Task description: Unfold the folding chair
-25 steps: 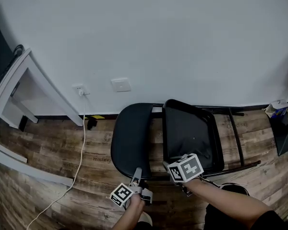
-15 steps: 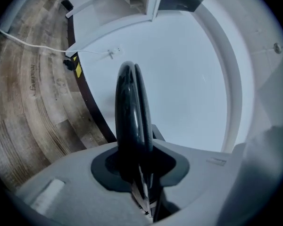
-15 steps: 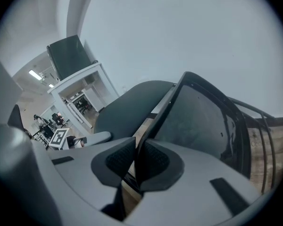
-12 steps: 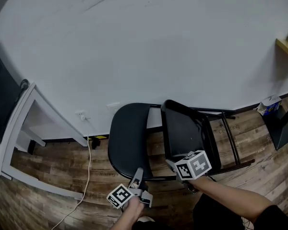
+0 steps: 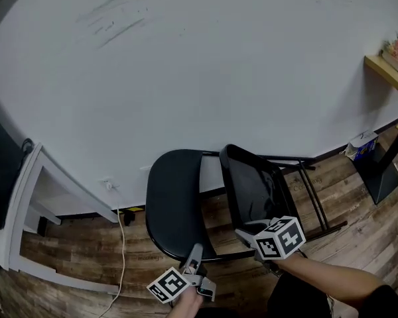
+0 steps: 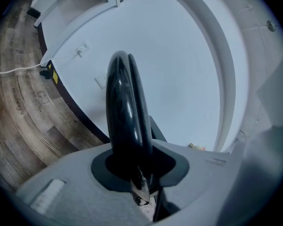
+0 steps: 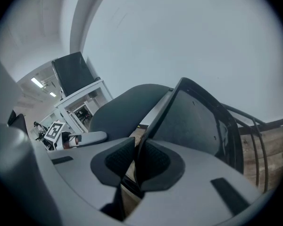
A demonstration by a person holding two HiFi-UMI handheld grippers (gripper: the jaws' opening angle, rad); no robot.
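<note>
The black folding chair stands against the wall with its rounded backrest (image 5: 172,204) at left and its seat (image 5: 255,191) swung apart at right, the thin legs (image 5: 312,191) behind. My left gripper (image 5: 194,252) is shut on the backrest's lower edge; in the left gripper view that edge (image 6: 125,107) runs up from between the left gripper (image 6: 140,178) pads. My right gripper (image 5: 247,234) holds the seat's near rim. In the right gripper view the seat (image 7: 193,121) rim sits between the right gripper (image 7: 137,161) pads, whose jaws are opening.
A white desk frame (image 5: 26,197) stands at left, with a white cable (image 5: 123,244) hanging from a wall outlet (image 5: 108,184). At right are a small box (image 5: 361,144), a black stand base (image 5: 378,177) and a wooden shelf (image 5: 388,65).
Both grippers have risen, each with its part of the chair still between its jaws. The head view has tilted up, so more wall and the shelf now show.
</note>
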